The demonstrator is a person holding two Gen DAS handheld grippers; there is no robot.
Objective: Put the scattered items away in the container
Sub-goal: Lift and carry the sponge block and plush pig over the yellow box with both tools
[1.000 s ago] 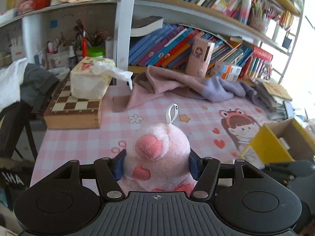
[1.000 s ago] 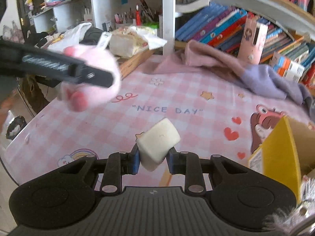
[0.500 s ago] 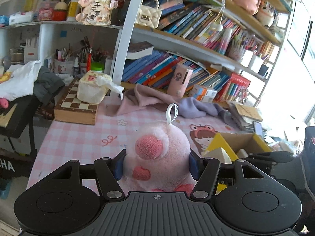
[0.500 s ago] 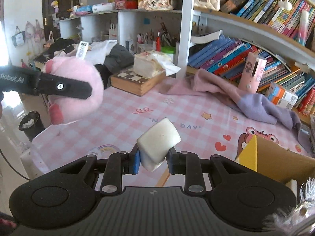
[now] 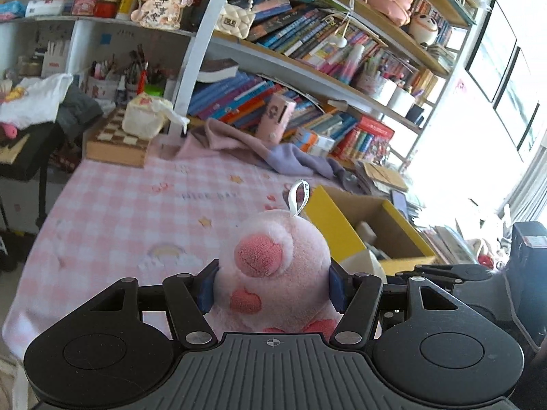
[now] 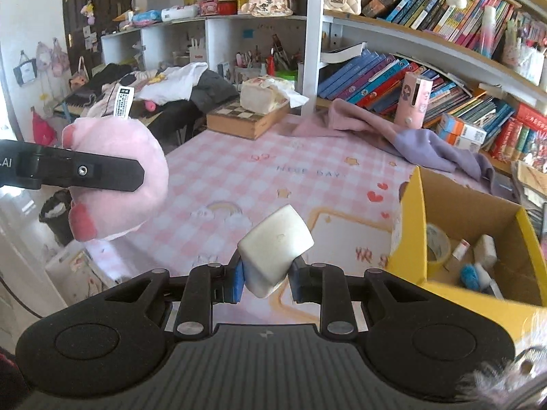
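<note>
My left gripper (image 5: 271, 288) is shut on a pink plush toy (image 5: 273, 266) with a white loop tag, held in the air above the pink checked tablecloth (image 5: 136, 212). In the right wrist view the same plush (image 6: 116, 177) hangs at the left, with a black finger (image 6: 89, 172) of the left gripper across it. My right gripper (image 6: 266, 278) is shut on a cream-white block (image 6: 275, 249), tilted between the blue pads. The yellow cardboard box (image 6: 410, 225) stands open to the right, with tape and small items inside; in the left wrist view the box (image 5: 328, 218) lies just beyond the plush.
A pink and purple cloth (image 6: 403, 136) lies along the back of the table. A chessboard box (image 6: 246, 119) with a tissue pack on it stands at the back left. Bookshelves (image 5: 307, 51) crowd the rear. A chair with clothes (image 6: 177, 85) is off the table's left.
Both grippers have pulled back and risen with their loads, so more of the room shows. The yellow box has come into fuller view with its contents visible. Both grips are unchanged.
</note>
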